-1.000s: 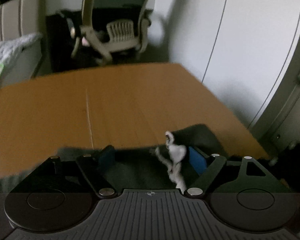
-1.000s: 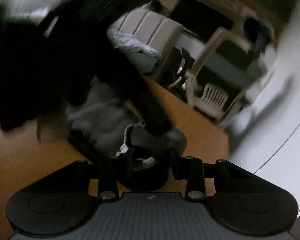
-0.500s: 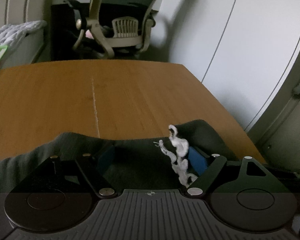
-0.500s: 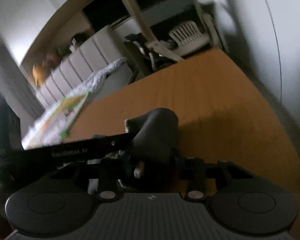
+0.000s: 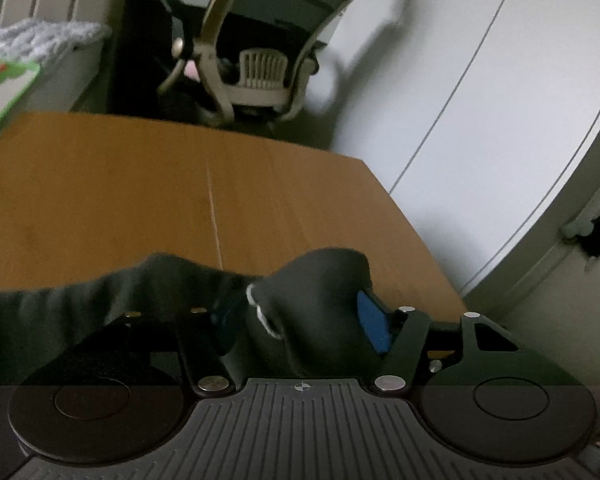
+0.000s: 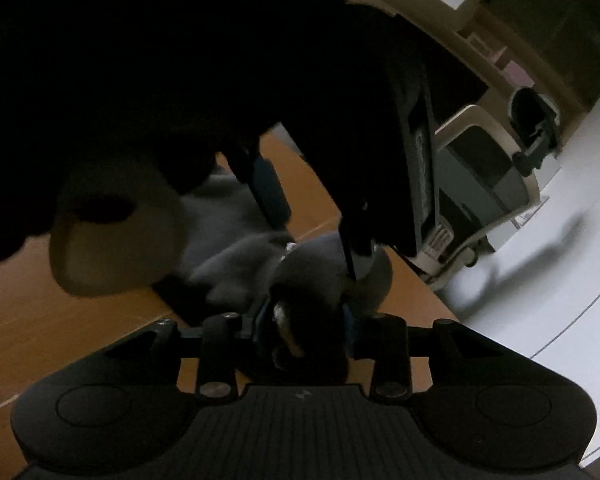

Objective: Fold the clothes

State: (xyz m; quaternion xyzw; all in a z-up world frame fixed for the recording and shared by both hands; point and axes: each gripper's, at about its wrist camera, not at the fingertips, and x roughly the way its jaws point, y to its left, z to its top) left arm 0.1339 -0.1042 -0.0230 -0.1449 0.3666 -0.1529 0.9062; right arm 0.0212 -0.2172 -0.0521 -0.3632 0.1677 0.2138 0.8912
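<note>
A dark grey garment (image 5: 312,280) with a white drawstring (image 5: 260,312) lies bunched at the near right edge of the wooden table (image 5: 180,192). My left gripper (image 5: 300,316) has the cloth between its blue pads (image 5: 370,328), jaws fairly wide around the bunch. In the right wrist view the same garment (image 6: 236,256) lies on the table (image 6: 60,332), and my right gripper (image 6: 306,320) is shut on a fold of it. The left gripper's dark body and blue pad (image 6: 272,192) hang close above it, with the person's dark sleeve.
An office chair (image 5: 260,48) stands beyond the table's far edge. A green-edged booklet (image 5: 0,92) lies at the far left. A white wall (image 5: 480,80) runs along the table's right side. A sofa with a light blanket (image 5: 32,36) is at the back left.
The left gripper has tilted up and the cloth is bunched higher between its pads, hiding most of the drawstring. The right gripper has swung round under the left one, still holding cloth.
</note>
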